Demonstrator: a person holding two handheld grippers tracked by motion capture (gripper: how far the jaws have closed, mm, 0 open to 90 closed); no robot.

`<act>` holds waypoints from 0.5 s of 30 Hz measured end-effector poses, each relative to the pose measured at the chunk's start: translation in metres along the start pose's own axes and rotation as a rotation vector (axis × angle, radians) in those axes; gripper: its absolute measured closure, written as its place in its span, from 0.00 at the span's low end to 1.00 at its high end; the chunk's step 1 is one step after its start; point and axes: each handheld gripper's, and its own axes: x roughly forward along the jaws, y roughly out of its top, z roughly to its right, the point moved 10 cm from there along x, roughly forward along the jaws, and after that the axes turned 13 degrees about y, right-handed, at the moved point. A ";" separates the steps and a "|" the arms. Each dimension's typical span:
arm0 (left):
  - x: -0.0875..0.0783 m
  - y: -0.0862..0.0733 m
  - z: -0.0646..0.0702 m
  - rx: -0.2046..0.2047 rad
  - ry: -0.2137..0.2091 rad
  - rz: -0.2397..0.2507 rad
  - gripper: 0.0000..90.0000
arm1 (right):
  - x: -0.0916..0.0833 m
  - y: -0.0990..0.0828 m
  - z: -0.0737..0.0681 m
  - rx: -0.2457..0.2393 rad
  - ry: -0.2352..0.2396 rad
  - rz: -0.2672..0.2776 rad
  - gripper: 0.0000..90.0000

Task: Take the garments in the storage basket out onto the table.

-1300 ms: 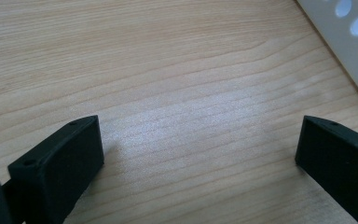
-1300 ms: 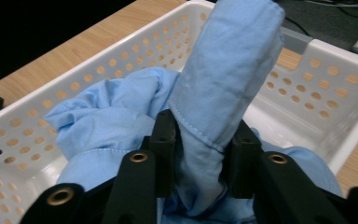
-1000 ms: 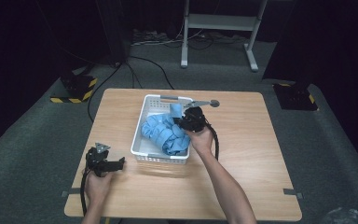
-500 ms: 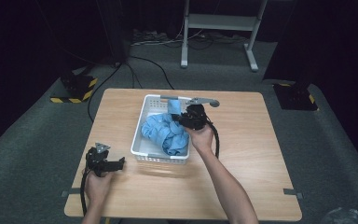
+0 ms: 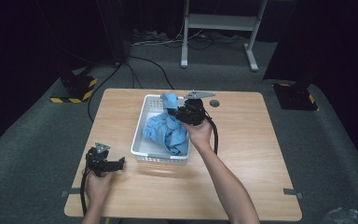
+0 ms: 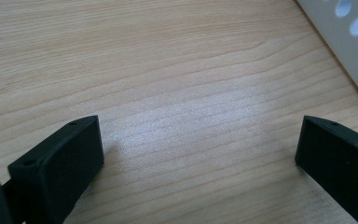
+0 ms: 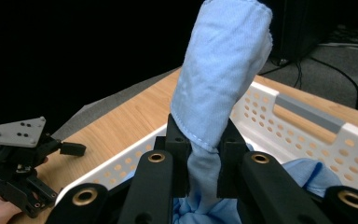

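While the blue cloth (image 5: 167, 131) lies piled in the white basket (image 5: 140, 148), one end of it sticks up tall and straight past the basket's far rim. The right tongs (image 7: 204, 161) are pinching that end near its bottom. Since a second ago this end has been lifted a bit higher. The basket sits in the middle of the counter (image 5: 242, 154). The left tongs (image 6: 200, 158) are spread wide over bare wood, just beside the basket.
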 end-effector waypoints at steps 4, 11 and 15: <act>0.000 0.000 0.000 0.000 0.000 -0.001 0.01 | -0.002 0.007 -0.004 -0.011 0.005 0.007 0.89; 0.000 0.000 0.000 -0.001 0.000 0.000 0.01 | -0.008 0.020 -0.011 -0.025 0.016 0.037 0.89; 0.000 0.000 0.000 -0.001 0.000 0.000 0.01 | -0.012 0.027 -0.015 -0.034 0.022 0.051 0.89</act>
